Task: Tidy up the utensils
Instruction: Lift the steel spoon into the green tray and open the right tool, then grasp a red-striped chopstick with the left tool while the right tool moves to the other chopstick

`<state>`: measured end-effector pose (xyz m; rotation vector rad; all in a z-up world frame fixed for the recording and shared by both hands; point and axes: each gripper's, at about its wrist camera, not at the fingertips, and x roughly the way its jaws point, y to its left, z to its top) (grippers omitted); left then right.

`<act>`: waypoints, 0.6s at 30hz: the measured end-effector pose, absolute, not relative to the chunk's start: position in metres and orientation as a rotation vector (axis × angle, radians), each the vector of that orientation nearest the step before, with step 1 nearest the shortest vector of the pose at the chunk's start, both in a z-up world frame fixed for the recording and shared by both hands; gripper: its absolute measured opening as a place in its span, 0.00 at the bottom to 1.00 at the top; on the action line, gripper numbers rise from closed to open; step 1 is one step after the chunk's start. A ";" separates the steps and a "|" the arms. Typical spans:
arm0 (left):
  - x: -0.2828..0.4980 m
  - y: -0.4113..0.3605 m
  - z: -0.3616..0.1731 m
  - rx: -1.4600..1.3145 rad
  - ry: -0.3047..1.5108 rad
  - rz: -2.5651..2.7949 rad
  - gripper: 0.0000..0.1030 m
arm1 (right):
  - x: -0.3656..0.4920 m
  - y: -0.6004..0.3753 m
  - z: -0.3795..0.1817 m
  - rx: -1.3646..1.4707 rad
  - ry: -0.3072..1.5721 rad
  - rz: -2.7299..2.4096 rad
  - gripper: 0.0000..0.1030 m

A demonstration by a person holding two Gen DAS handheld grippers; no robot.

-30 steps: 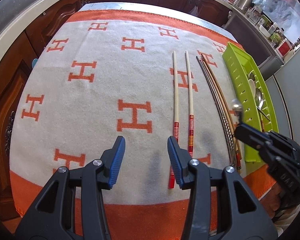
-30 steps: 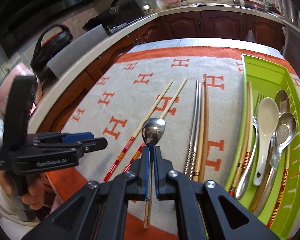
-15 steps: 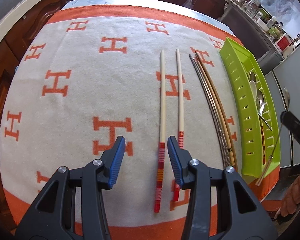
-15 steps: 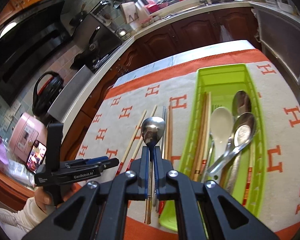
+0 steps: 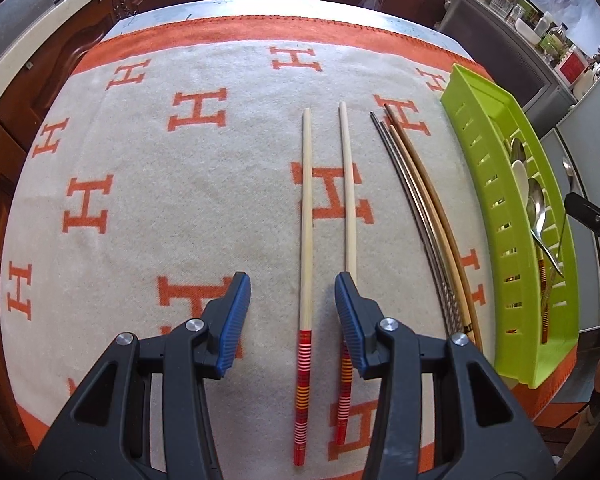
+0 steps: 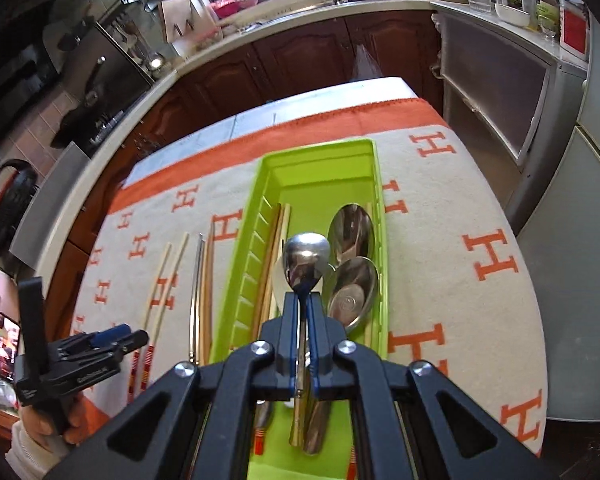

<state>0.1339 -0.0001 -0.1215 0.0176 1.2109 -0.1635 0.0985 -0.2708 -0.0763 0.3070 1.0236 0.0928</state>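
My right gripper (image 6: pixel 300 300) is shut on a metal spoon (image 6: pixel 306 258) and holds it above the green utensil tray (image 6: pixel 320 160), which holds several spoons (image 6: pixel 354 288) and chopsticks. My left gripper (image 5: pixel 292 292) is open and empty, low over the cloth, its jaws on either side of the left one of two red-banded bamboo chopsticks (image 5: pixel 306 216). A metal pair and a brown wooden pair of chopsticks (image 5: pixel 424 204) lie between them and the tray (image 5: pixel 484 176). The right gripper tip (image 5: pixel 592 216) with the spoon shows at the right edge of the left wrist view.
An orange-bordered cloth with H marks (image 5: pixel 160 184) covers the table. Kitchen counters and dark cabinets (image 6: pixel 320 52) ring the table. A grey cabinet (image 6: pixel 500 80) stands close to the table's right edge. My left gripper (image 6: pixel 100 344) shows at the lower left of the right wrist view.
My right gripper has carried the spoon rightward from over the cloth to above the green tray. My left gripper has shifted right and now has a bamboo chopstick between its open jaws.
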 end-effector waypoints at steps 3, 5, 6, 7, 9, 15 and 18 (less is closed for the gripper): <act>0.135 -0.003 -0.122 0.031 1.204 -0.151 0.39 | 0.101 -0.264 -0.081 0.275 1.037 0.074 0.06; 0.134 -0.004 -0.123 0.038 1.198 -0.143 0.39 | 0.102 -0.262 -0.082 0.267 1.038 0.074 0.06; 0.134 -0.005 -0.123 0.044 1.193 -0.140 0.39 | 0.103 -0.261 -0.082 0.264 1.040 0.071 0.06; 0.133 -0.006 -0.123 0.049 1.188 -0.136 0.39 | 0.104 -0.259 -0.081 0.258 1.039 0.065 0.06; 0.132 -0.009 -0.124 0.063 1.176 -0.128 0.39 | 0.102 -0.258 -0.079 0.259 1.029 0.060 0.06; 0.126 -0.011 -0.125 0.076 1.135 -0.116 0.39 | 0.092 -0.246 -0.063 0.243 0.972 0.078 0.06; 0.121 -0.010 -0.126 0.076 1.110 -0.116 0.39 | 0.087 -0.235 -0.055 0.229 0.949 0.110 0.06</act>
